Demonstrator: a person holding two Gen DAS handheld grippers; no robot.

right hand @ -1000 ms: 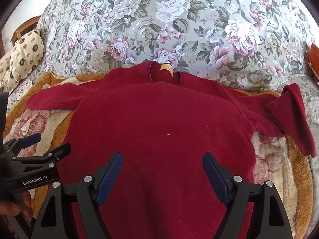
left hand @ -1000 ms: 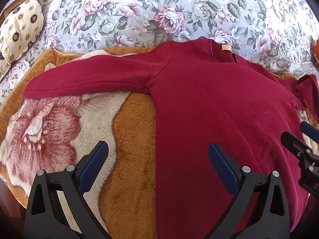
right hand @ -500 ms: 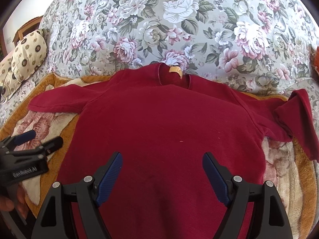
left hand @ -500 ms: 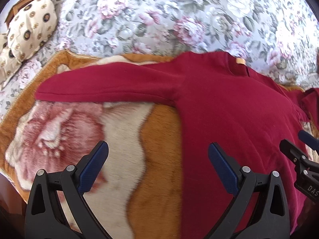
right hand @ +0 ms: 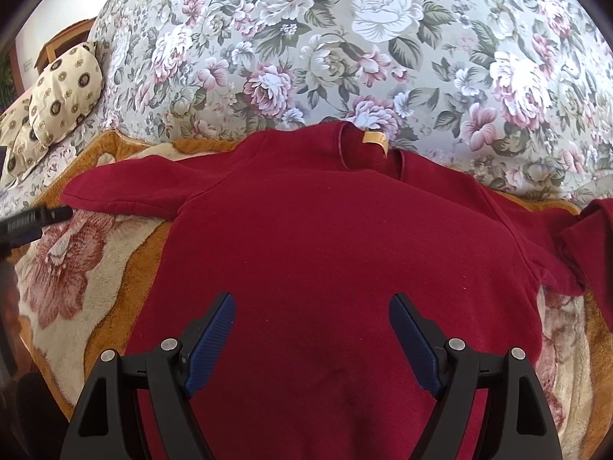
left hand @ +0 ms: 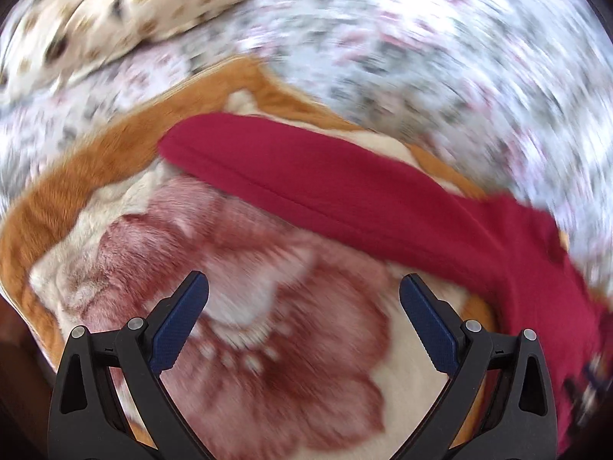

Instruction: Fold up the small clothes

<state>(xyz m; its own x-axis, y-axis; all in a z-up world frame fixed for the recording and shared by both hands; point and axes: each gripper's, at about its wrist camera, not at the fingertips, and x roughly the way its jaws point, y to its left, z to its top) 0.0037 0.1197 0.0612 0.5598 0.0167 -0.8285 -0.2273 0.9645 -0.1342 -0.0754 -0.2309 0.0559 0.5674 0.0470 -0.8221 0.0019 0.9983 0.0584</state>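
Risk first, largest down. Spread flat across the fleece blanket (right hand: 95, 306), collar toward the far floral bedspread (right hand: 345, 38): the red sweater (right hand: 325, 249), nothing folded yet. Worst likely slip, as a judgement: pinching blanket pile together with the left sleeve (left hand: 306, 176), since sleeve and plush lie pressed together, and dragging the whole garment crooked. Next: seizing only the top layer of the cuff, so the sleeve twists on the way across the body. Smaller again: overshooting in a fast swing, given how heavily smeared the left wrist view is. Smallest: the right sleeve (right hand: 582, 245) doubled back on itself at the right edge, likely to bury a crease if left unsmoothed.

Left gripper (left hand: 304, 306): spread wide, nothing between the blue pads, hanging over the blanket's rose pattern just near of the sleeve. Right gripper (right hand: 312, 326): likewise spread, empty, above the sweater's lower body.

Shown only in the right wrist view: whole torso, neck label (right hand: 375, 138), bent right sleeve, spotted pillow (right hand: 61, 92) in sharp form. Shown only in the left wrist view: sleeve cuff close up and the gap down to it.
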